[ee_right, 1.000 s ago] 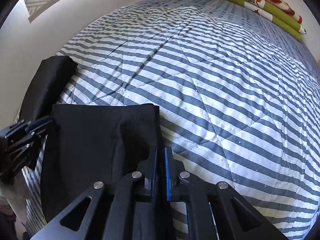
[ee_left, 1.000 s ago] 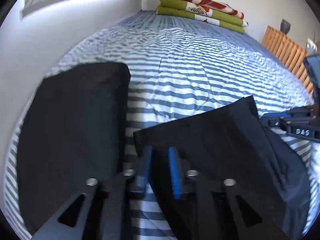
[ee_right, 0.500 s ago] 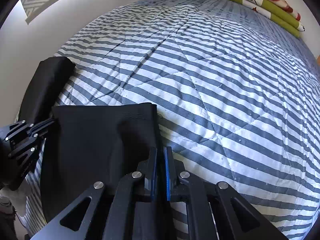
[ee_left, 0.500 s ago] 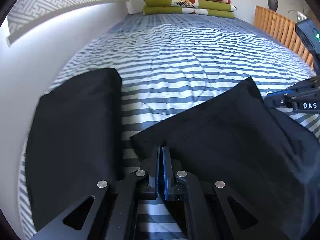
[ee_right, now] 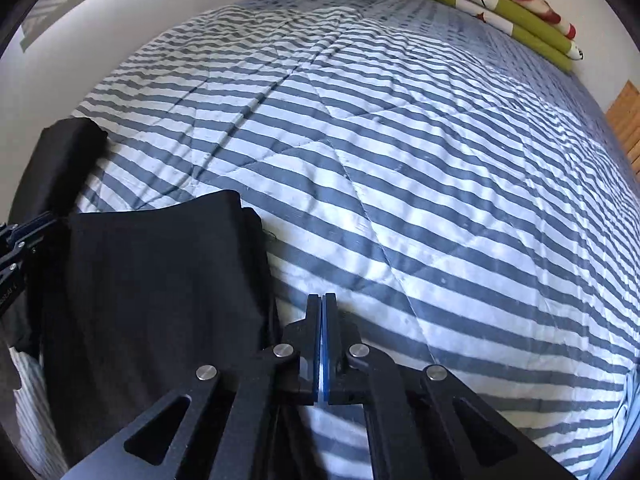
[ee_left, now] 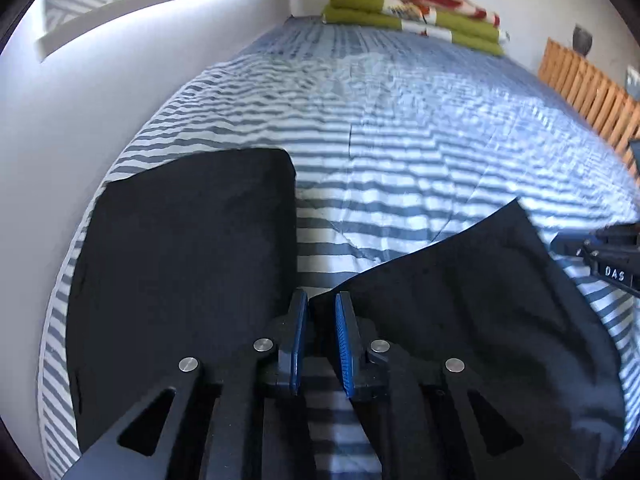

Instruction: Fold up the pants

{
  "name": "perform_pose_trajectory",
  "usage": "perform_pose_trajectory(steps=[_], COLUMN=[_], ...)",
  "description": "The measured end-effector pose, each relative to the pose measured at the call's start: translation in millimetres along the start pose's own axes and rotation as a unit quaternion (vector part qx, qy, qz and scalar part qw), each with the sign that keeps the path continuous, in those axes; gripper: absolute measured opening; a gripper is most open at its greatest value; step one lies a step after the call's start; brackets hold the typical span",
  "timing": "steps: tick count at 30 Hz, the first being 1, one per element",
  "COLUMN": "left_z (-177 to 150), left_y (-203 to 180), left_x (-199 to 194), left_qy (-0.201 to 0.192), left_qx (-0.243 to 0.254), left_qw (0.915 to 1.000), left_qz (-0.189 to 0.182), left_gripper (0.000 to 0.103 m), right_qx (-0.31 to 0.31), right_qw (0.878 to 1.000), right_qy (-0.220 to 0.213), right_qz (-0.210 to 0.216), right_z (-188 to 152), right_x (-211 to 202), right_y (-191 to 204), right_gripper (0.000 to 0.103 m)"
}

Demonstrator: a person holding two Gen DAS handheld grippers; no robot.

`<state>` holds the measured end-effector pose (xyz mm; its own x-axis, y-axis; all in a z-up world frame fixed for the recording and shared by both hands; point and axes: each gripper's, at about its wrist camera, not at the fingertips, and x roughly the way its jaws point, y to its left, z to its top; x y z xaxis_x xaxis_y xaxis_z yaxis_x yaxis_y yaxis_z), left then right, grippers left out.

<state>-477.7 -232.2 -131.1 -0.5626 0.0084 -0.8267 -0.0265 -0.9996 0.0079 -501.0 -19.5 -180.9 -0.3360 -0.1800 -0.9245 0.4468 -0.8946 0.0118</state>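
Left wrist view: left gripper (ee_left: pixel 321 312), jaws parted a little around a corner of the black pants (ee_left: pixel 460 300) — not pinched. Right gripper (ee_right: pixel 322 320), jaws pressed together, nothing visible between them, just beside the cloth's right edge. Pants near the bed's (ee_right: pixel 440 200) left edge, beside a second dark folded piece (ee_left: pixel 180 260). Probably soft, light, limp — best taken at corners or hem.

Bed with striped quilt (ee_right: pixel 440 184), black pants (ee_left: pixel 460 300), black folded garment (ee_left: pixel 180 248), folded green blankets (ee_left: pixel 412 12) at far end
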Motion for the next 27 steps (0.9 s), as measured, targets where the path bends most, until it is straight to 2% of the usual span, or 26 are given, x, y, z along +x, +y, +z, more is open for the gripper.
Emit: perform_pose_trajectory(steps=[3, 7, 9, 12, 14, 17, 21, 23, 25, 27], left_z=[-12, -57, -90, -143, -177, -212, -232, -247, -259, -269], left_y=[-2, -19, -32, -60, -78, -106, -136, -150, -150, -138], left_x=[-34, -94, -113, -136, -147, -158, -173, -167, -161, -163], left_qy=[-0.015, -0.026, -0.009, 0.022, 0.044, 0.063, 0.072, 0.119, 0.142, 0.148], left_qx=[0.005, 0.026, 0.027, 0.042, 0.040, 0.039, 0.069, 0.103, 0.118, 0.092], left_qw=[0.9998, 0.9973, 0.9945, 0.9864, 0.9773, 0.9686, 0.9596, 0.9512, 0.9553, 0.9611], left_qz=[-0.008, -0.064, -0.101, -0.158, -0.203, -0.238, -0.263, -0.266, -0.231, -0.214], left_gripper=[0.021, 0.022, 0.022, 0.022, 0.022, 0.022, 0.022, 0.022, 0.022, 0.022], right_qx=[-0.005, -0.024, -0.040, -0.064, -0.075, -0.086, -0.063, -0.061, -0.043, -0.030], right_qw=[0.999, 0.995, 0.991, 0.985, 0.983, 0.983, 0.986, 0.988, 0.989, 0.991], right_qy=[-0.013, -0.015, -0.008, 0.015, 0.027, 0.048, 0.068, 0.061, 0.057, 0.051], right_qz=[0.038, 0.096, 0.130, 0.157, 0.166, 0.158, 0.138, 0.127, 0.126, 0.120], right_z=[-10, -46, -77, -128, -155, -188, -204, -205, -204, -206], right_x=[-31, -78, -94, -104, -104, -95, -78, -76, -80, -89], right_y=[-8, -10, -4, 13, 25, 34, 35, 35, 30, 24], right_gripper=[0.001, 0.001, 0.001, 0.001, 0.001, 0.001, 0.001, 0.001, 0.002, 0.002])
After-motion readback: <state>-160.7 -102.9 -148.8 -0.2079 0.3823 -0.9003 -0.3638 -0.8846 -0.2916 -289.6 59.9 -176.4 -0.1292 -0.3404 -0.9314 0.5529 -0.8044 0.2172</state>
